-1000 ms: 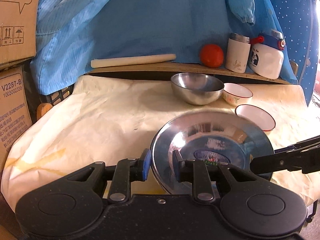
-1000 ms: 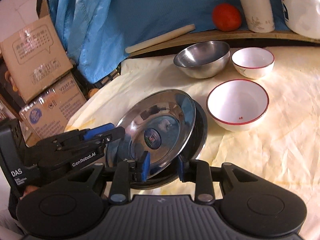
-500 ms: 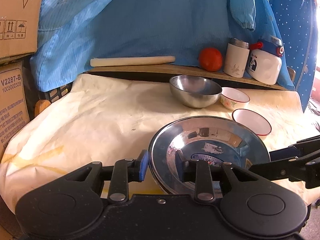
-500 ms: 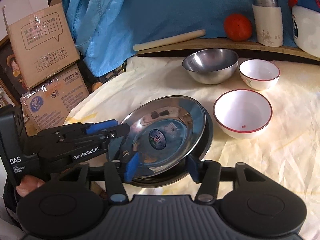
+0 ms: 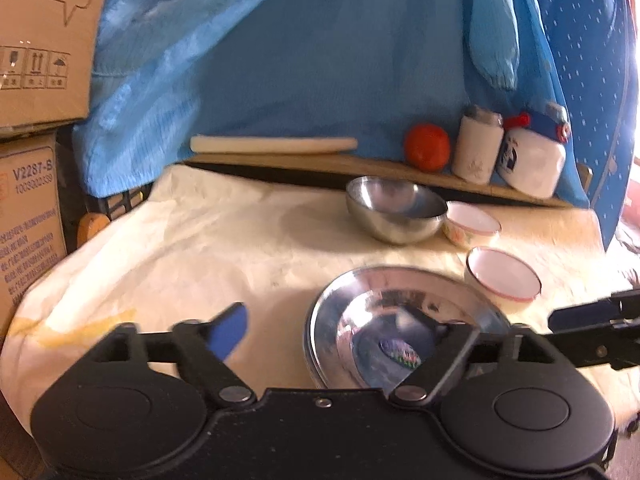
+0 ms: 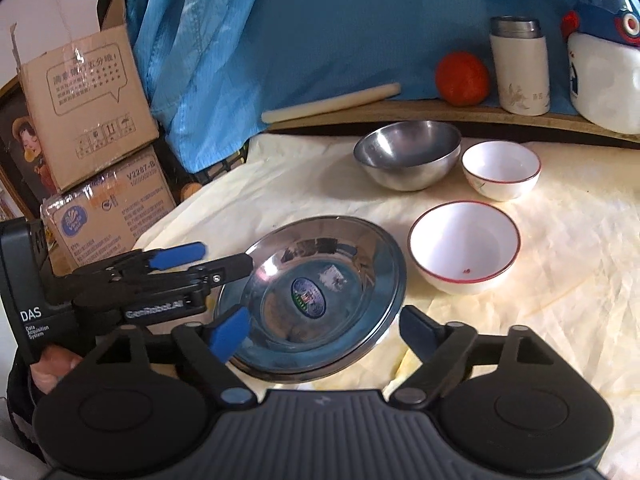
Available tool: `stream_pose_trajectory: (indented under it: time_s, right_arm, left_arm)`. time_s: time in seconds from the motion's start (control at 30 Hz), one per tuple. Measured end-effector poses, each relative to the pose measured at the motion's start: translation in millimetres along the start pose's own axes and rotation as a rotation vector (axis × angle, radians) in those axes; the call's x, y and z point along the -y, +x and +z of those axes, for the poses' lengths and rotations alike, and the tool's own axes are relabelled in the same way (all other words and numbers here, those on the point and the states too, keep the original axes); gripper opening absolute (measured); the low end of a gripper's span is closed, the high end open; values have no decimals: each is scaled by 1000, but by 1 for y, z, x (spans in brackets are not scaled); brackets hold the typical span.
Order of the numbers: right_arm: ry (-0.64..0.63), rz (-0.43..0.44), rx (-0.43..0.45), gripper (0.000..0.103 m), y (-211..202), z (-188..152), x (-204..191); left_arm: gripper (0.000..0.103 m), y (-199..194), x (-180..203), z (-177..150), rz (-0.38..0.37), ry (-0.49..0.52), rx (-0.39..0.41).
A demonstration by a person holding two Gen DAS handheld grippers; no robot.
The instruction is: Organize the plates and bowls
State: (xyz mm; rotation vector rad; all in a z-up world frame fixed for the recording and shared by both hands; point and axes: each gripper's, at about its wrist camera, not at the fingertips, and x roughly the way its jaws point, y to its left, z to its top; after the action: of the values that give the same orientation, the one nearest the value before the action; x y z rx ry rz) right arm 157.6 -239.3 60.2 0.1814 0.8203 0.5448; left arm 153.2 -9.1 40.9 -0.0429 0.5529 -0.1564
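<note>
Two stacked steel plates (image 5: 400,320) (image 6: 316,296) lie flat on the cream cloth, the top one bearing a sticker. My left gripper (image 5: 332,330) (image 6: 212,260) is at their left rim, jaws opening. The rim lies between its fingers but no pad presses on it. My right gripper (image 6: 322,328) (image 5: 592,328) straddles the near rim, jaws also opening, pads apart from the metal. Behind stand a steel bowl (image 5: 396,208) (image 6: 408,156), a large red-rimmed white bowl (image 5: 502,274) (image 6: 464,248) and a smaller white bowl (image 5: 472,224) (image 6: 500,168).
A wooden board at the back carries a rolling pin (image 6: 332,100), an orange fruit (image 6: 462,78), a white flask (image 6: 520,72) and a white-and-blue jug (image 6: 604,76). Blue cloth hangs behind. Cardboard boxes (image 6: 84,112) stack at the left.
Both grippers have spread wide and let go of the top steel plate. It was tilted up between them and now lies flat on the plate beneath.
</note>
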Motion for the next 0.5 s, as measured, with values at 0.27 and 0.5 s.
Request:
stream_pose_trajectory:
  time_s: [0.27,0.5]
  right_arm:
    - [45,8,33,103,-2,4,12]
    - [65,13,61,103,0,10,22]
  left_arm:
    - [102,5,-13,11,32,-66,24]
    - [102,21,-20,18,52,-92,3]
